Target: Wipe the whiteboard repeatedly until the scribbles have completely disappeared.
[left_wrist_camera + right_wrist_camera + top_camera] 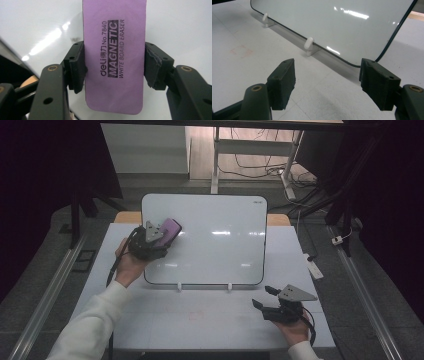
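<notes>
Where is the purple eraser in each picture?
High view: the purple eraser sits at the whiteboard's upper left, held by the left gripper.
Left gripper view: the eraser stands in the middle, clamped between the two black jaws, with the board behind it.
Right gripper view: no eraser here; the right gripper is open and empty.
Shared landmark: the whiteboard.

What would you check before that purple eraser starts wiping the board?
1. Eraser gripped by left gripper: ok, both pads press its sides.
2. Eraser flat on the whiteboard: cannot tell.
3. Board seated in its white clips: ok.
4. Marks left to wipe: cannot tell, the board looks clean.
5. Right gripper out of the way: ok, open over the table in front of the board.
</notes>
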Available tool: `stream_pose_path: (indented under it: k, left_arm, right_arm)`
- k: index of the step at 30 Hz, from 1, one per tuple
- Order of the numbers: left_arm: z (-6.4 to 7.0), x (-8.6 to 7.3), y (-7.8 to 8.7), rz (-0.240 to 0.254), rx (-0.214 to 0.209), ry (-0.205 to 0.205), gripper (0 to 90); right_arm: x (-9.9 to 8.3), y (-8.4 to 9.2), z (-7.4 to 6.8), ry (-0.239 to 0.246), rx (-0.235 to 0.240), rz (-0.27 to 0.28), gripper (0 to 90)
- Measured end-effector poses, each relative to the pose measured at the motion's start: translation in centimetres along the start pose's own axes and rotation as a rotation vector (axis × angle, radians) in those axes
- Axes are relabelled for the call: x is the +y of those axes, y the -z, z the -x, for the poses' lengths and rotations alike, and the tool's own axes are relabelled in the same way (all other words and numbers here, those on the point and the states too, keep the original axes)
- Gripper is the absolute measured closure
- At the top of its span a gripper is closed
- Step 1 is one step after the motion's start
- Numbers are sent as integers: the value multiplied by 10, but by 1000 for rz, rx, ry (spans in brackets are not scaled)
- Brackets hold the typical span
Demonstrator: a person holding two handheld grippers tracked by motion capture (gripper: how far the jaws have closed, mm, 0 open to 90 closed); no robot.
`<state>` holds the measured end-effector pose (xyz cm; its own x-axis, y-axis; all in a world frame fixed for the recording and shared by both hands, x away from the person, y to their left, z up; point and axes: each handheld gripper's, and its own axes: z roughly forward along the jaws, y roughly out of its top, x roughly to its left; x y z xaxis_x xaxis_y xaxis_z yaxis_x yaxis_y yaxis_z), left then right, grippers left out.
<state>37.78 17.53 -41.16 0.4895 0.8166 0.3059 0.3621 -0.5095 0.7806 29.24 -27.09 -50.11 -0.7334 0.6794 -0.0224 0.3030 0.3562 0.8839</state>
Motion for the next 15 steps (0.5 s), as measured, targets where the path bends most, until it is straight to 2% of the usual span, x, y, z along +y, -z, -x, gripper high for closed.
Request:
stream_pose_path:
  k: [5, 9, 12, 15]
  left_arm:
    - [-18, 19, 0, 2, 62, 15, 411]
    - [-33, 35, -1, 7, 91, 34, 411]
    - [-39, 44, -2, 4, 104, 31, 411]
    - [-36, 43, -3, -1, 116, 15, 411]
  right_arm:
    - [1, 1, -1, 1, -2, 3, 286]
    - [0, 1, 0, 1, -4, 3, 286]
    - [0, 1, 0, 1, -4, 5, 286]
    - [0, 2, 1, 0, -6, 8, 286]
